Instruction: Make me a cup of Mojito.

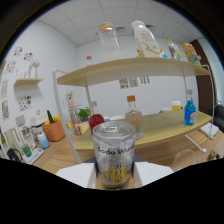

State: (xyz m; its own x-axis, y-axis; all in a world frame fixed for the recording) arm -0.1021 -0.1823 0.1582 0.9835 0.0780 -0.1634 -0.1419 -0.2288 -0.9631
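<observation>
A silver can [114,152] labelled "Soda Water", with a yellow band low on it, stands upright and very close between my fingers. My gripper [114,176] is shut on it: the white left finger [76,175] and right finger [151,173] press on its two sides. The top of the can looks closed. Its base is hidden low between the fingers. A clear glass [184,160] sits on the wooden table to the right of the can, just beyond the right finger.
Beyond the can stands a two-level wooden shelf [165,65]. A clear bottle [133,115], a blue bottle [189,112], a red object [96,121] and a plant [84,114] are on the lower level; tall bottles [145,37] are on top. An orange pot [53,131] stands left.
</observation>
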